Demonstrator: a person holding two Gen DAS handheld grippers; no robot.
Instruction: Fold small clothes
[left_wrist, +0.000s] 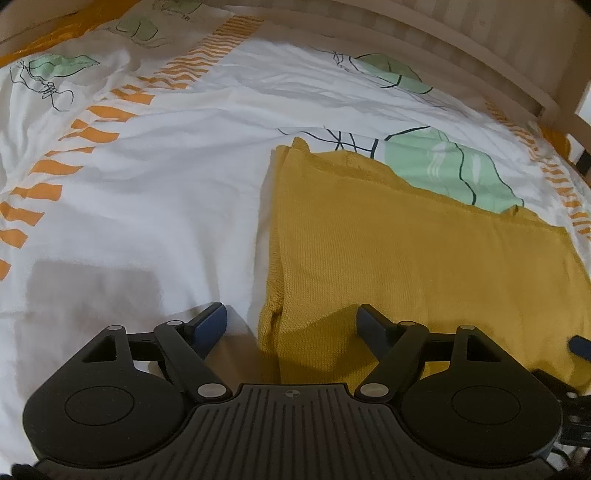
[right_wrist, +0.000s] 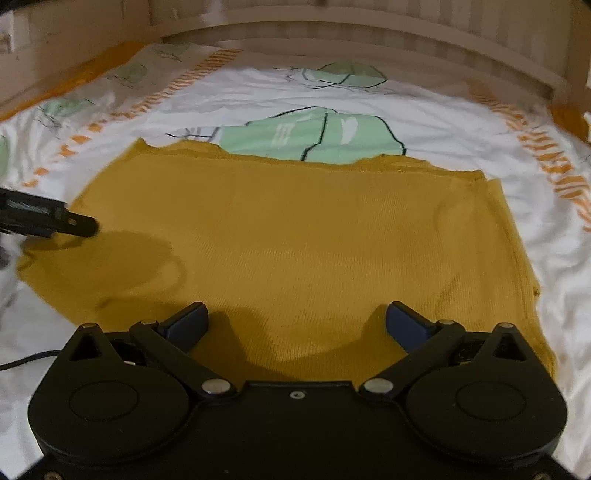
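step: mid-fold, I reckon | yellow knit top (right_wrist: 295, 240) flat on bedsheet (left_wrist: 147, 184), looks folded once | left gripper (left_wrist: 291, 325) and right gripper (right_wrist: 295, 325) both spread wide, empty | next: pinch near corners

One yellow garment (right_wrist: 295, 236), two grippers (left_wrist: 291, 321) (right_wrist: 295, 321), one bedsheet (left_wrist: 147, 184)

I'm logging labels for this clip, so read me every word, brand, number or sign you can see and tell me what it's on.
None can be read.
The yellow knit garment shows no tag or print.
The bed cover has only leaf drawings and orange stripes; faint white marks on a green leaf are too blurred to read.
Both tools, left tool and right tool, carry no lettering.
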